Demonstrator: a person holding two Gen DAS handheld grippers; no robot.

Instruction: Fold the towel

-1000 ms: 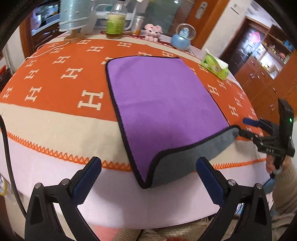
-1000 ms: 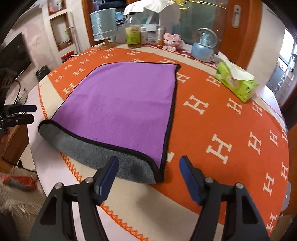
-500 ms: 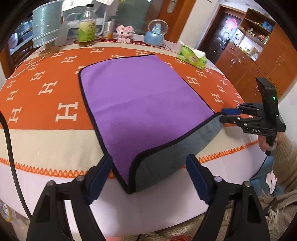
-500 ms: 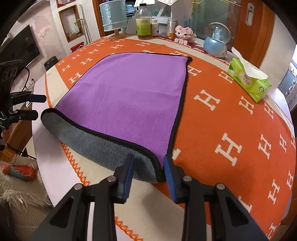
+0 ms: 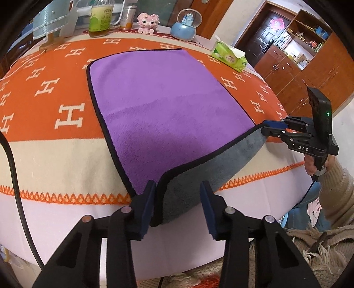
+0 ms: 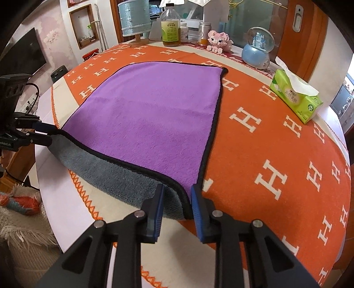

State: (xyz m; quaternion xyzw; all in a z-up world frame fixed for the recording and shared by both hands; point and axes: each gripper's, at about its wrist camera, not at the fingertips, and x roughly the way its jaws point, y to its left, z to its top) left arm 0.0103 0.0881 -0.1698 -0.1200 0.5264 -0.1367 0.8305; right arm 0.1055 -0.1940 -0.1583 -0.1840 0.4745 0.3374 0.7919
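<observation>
Both your grippers have moved in to the near corners of the towel and narrowed their fingers since one second ago.

Your right gripper (image 6: 177, 205) is now almost closed and pinches the near right corner of the purple towel (image 6: 152, 115), which shows its grey underside there. Your left gripper (image 5: 177, 206) has its fingers half open around the near left corner; the left finger (image 5: 147, 203) touches the black hem, the other one stands apart from the cloth. The towel lies flat on the orange tablecloth (image 6: 276, 141) with white H letters, its near edge hanging over the table edge. At the far side stand a green tissue pack (image 6: 295, 97), a blue snow globe (image 6: 256, 52), a pink toy (image 6: 218, 39), a bottle (image 6: 170, 27) and a lamp (image 6: 133, 18). Wooden cabinets (image 5: 309, 68) are at your right.
</observation>
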